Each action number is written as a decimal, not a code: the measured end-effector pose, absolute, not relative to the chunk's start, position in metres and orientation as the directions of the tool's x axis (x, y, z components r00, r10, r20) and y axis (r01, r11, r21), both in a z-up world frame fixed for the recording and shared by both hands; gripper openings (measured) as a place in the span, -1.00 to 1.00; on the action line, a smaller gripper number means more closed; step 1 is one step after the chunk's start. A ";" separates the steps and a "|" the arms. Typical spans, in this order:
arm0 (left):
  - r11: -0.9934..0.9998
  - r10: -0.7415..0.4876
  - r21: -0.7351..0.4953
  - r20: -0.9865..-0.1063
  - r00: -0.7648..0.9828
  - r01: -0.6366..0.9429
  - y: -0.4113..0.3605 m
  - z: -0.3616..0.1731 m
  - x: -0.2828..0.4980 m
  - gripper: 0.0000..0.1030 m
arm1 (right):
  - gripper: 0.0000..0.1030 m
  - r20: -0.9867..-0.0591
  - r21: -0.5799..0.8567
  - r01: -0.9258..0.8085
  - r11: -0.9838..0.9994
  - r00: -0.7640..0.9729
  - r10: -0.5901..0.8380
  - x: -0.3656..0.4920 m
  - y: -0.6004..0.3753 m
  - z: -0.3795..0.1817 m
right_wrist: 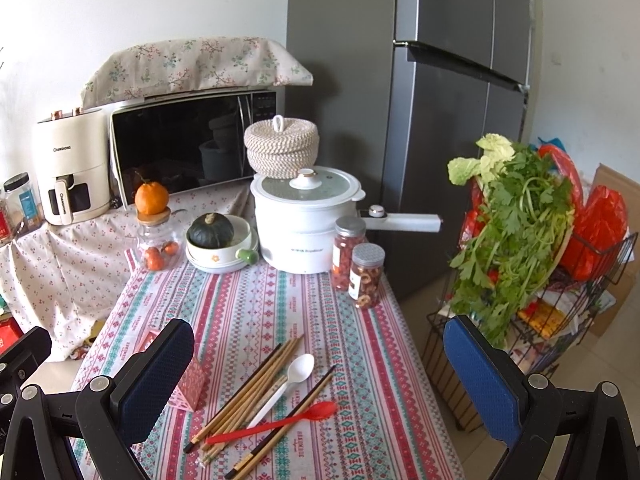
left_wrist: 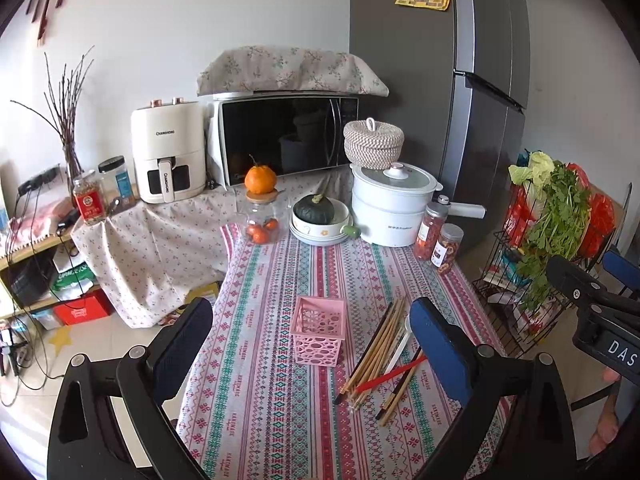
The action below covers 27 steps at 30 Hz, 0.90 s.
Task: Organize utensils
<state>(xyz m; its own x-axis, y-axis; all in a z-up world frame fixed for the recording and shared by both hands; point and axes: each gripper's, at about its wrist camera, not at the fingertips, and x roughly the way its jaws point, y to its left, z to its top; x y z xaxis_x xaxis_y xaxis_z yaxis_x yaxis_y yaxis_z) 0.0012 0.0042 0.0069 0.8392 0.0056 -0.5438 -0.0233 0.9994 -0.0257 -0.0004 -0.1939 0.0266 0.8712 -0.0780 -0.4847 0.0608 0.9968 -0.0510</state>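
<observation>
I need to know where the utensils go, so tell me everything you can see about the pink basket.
The pink basket is a small square holder, plastic by its look, with oval cutouts low on its walls and a grid pattern higher up. It stands upright and looks empty on the striped tablecloth, left of the chopsticks without touching them. Neither gripper touches it.

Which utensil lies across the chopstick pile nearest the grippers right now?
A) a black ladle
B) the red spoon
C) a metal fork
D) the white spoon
B: the red spoon lies crosswise over the near ends of the chopsticks, while the white spoon runs lengthwise alongside them.
</observation>
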 end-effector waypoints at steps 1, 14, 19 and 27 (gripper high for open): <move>0.999 0.007 -0.025 -0.544 0.839 -0.024 0.004 0.008 0.002 0.95 | 0.99 -0.484 -0.050 0.062 0.997 0.872 -0.078 0.000 -0.195 0.027; 0.999 0.009 -0.023 -0.541 0.841 -0.026 0.004 0.007 0.001 0.95 | 0.99 -0.484 -0.048 0.062 0.997 0.872 -0.078 0.000 -0.196 0.028; 0.999 0.009 -0.024 -0.541 0.841 -0.026 0.004 0.008 0.002 0.95 | 0.99 -0.484 -0.048 0.062 0.997 0.872 -0.078 0.000 -0.196 0.028; 0.999 0.008 -0.024 -0.541 0.841 -0.025 0.004 0.007 0.001 0.95 | 0.99 -0.484 -0.047 0.063 0.997 0.872 -0.078 -0.001 -0.196 0.028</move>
<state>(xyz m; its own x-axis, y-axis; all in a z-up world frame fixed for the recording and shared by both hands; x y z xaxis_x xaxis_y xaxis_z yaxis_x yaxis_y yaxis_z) 0.0009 0.0036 0.0071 0.8413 0.0084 -0.5406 -0.0252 0.9994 -0.0238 -0.0005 -0.1956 0.0280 0.8716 -0.0777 -0.4840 0.0626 0.9969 -0.0474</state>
